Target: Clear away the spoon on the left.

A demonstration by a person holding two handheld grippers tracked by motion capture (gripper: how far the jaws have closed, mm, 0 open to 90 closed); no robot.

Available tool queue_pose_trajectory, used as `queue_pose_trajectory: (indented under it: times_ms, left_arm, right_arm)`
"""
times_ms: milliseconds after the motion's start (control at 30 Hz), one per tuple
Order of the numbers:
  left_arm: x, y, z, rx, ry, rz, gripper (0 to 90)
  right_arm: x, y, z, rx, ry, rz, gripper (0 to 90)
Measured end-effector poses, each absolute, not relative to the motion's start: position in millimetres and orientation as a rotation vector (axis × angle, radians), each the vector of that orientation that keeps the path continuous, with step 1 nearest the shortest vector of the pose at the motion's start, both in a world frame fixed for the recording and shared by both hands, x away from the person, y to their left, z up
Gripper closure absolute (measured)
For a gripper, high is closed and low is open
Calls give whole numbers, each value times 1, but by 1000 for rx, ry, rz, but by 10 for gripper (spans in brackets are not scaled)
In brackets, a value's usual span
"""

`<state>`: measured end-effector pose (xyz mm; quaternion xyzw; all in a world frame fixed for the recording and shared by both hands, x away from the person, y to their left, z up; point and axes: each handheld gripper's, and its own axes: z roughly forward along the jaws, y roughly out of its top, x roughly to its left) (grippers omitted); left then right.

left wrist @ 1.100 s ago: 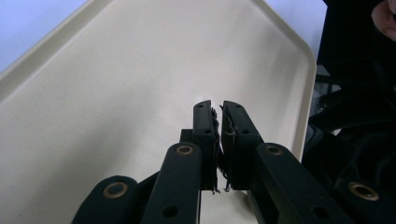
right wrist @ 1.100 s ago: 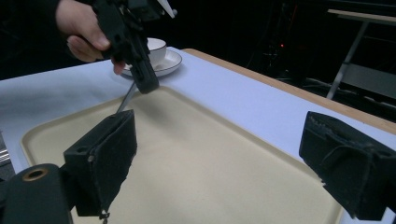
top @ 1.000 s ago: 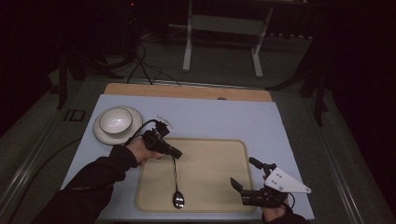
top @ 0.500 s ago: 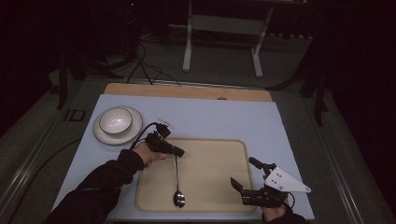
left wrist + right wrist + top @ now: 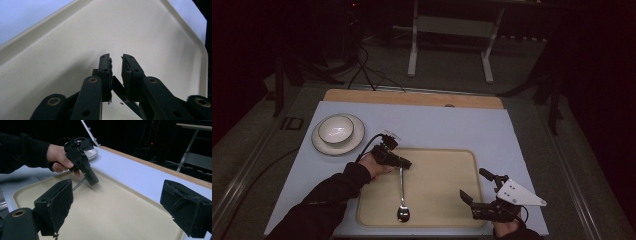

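Note:
A metal spoon (image 5: pixel 402 192) lies lengthwise on the beige tray (image 5: pixel 439 172), bowl end toward the front. My left gripper (image 5: pixel 406 163) sits low over the far tip of its handle. In the left gripper view the jaws (image 5: pixel 116 60) stand a little apart, having just been opening. The dark spoon handle (image 5: pixel 117 86) runs between them, and the pads do not squeeze it. My right gripper (image 5: pixel 472 184) rests at the tray's front right corner with its jaws (image 5: pixel 120 205) spread wide and nothing in them. From there I see the left gripper (image 5: pixel 91 178) and the spoon handle (image 5: pixel 78 184).
A white bowl (image 5: pixel 335 128) sits on a plate (image 5: pixel 356 139) at the back left of the pale blue table top (image 5: pixel 447 125). A wooden strip (image 5: pixel 412 97) runs along the far edge. Dark floor and a metal stand (image 5: pixel 449 25) lie beyond.
My left hand has sunk a little toward the tray and shifted slightly right. The spoon's bowl end has stayed where it was. The right gripper has not moved.

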<state>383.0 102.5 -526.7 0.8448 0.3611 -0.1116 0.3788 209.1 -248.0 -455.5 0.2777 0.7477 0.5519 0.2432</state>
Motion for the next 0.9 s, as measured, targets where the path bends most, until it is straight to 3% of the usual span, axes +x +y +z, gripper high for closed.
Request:
queue_pose_trajectory:
  times_ms: [167, 500, 700, 900]
  left_arm:
    - [383, 101, -530, 2156, 911, -250, 778]
    - [386, 99, -531, 2131, 950, -105, 679]
    - [386, 102, -526, 2114, 950, -76, 678]
    - [377, 101, -516, 2145, 926, -41, 539]
  right_arm:
    - [209, -248, -456, 760, 2043, 1509, 114]
    - [210, -248, -456, 759, 2050, 1508, 114]
    - [210, -248, -456, 762, 2052, 1508, 114]
    - [210, -248, -456, 763, 2060, 1513, 114]
